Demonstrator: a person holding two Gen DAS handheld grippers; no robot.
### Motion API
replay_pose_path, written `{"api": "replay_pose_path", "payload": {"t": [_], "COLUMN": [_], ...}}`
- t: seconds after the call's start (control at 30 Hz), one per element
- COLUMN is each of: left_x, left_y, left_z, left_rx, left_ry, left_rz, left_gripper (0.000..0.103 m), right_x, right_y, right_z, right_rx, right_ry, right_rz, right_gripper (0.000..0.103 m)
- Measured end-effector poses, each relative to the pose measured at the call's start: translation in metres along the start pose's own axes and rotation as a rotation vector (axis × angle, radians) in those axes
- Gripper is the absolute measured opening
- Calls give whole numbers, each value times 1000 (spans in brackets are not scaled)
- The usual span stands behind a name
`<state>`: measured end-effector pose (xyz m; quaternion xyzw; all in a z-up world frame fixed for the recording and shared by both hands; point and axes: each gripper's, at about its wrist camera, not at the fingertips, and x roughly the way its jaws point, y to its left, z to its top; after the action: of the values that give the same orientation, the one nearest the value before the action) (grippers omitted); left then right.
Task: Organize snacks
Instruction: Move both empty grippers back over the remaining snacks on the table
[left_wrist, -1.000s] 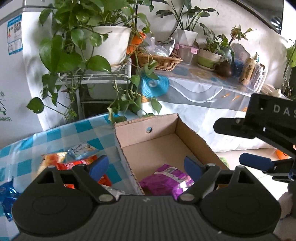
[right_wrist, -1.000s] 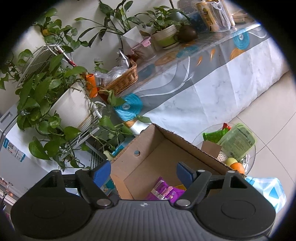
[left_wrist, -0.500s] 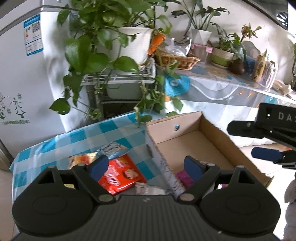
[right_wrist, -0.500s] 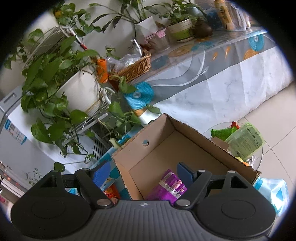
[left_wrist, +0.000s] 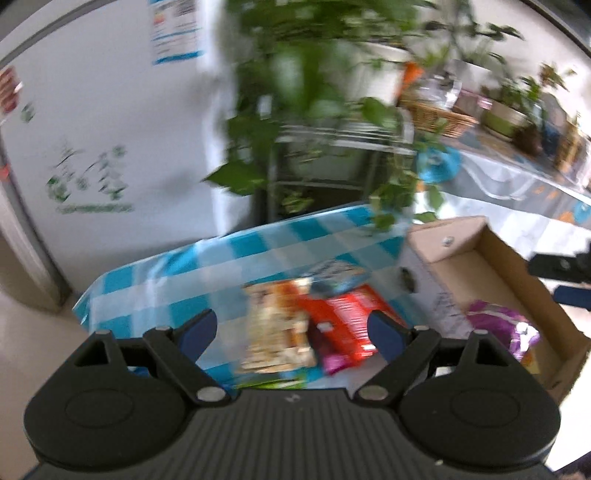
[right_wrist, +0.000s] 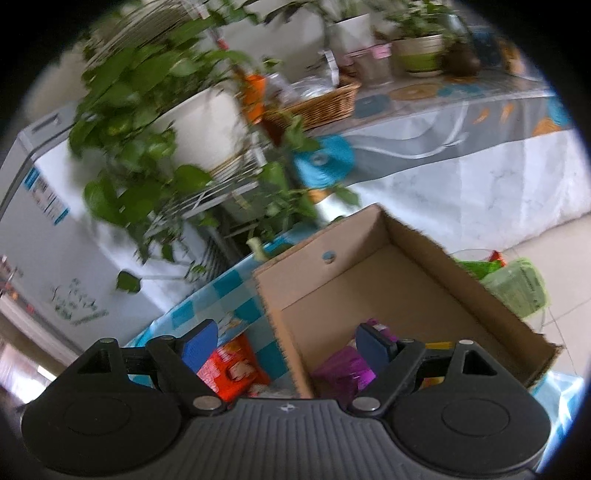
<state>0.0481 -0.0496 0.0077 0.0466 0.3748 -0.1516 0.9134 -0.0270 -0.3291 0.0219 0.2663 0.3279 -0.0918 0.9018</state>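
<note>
My left gripper (left_wrist: 291, 330) is open over a pile of snack packets on the blue checked tablecloth (left_wrist: 207, 273): a beige packet (left_wrist: 275, 332), a red packet (left_wrist: 347, 321) and a pale blue one (left_wrist: 336, 275). None is between its pads. The cardboard box (left_wrist: 517, 273) stands to the right with a purple packet (left_wrist: 498, 325) inside. My right gripper (right_wrist: 286, 341) hangs over the box's left wall (right_wrist: 291, 354), its jaws opening, nothing gripped. A purple packet (right_wrist: 343, 365) lies in the box (right_wrist: 461, 273) below its right finger. The red packet (right_wrist: 231, 369) lies left of the wall.
A large potted plant (left_wrist: 314, 85) on a wire rack trails leaves over the table's far edge. A white fridge (left_wrist: 92, 122) stands at the left. A long side table (right_wrist: 461, 122) with a wicker basket (right_wrist: 317, 103) and pots runs behind. A glass stand with green bags (right_wrist: 517, 284) sits right of the box.
My left gripper has swung left from above the box to above the packets on the tablecloth. My right gripper has rolled and shifted left, so the box's left wall now lies between its fingers.
</note>
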Motion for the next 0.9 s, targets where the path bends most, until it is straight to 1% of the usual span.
{"api": "replay_pose_path", "payload": {"t": [0.13, 0.23, 0.33, 0.43, 0.57, 0.77, 0.9], "left_x": [4, 9, 18, 26, 39, 52, 62], "left_y": [42, 71, 92, 106, 115, 113, 110], "left_z": [-3, -6, -11, -20, -33, -39, -38], "left_rx": [-48, -118, -154, -181, -256, -288, -289], "left_ry": [10, 35, 64, 90, 155, 193, 213], "left_rz": [50, 52, 61, 68, 35, 24, 38], "left_gripper": [89, 90, 90, 89, 89, 89, 89], "right_x": [8, 16, 25, 31, 36, 46, 55], "right_y": [18, 28, 35, 38, 43, 43, 47], "right_z": [-8, -16, -25, -30, -38, -45, -49], "right_rx": [-53, -58, -58, -34, -26, 17, 22], "right_ry": [53, 120, 180, 221, 247, 270, 287], "right_rz": [78, 142, 162, 161, 142, 73, 35], "right_gripper": [87, 87, 87, 87, 87, 87, 87]}}
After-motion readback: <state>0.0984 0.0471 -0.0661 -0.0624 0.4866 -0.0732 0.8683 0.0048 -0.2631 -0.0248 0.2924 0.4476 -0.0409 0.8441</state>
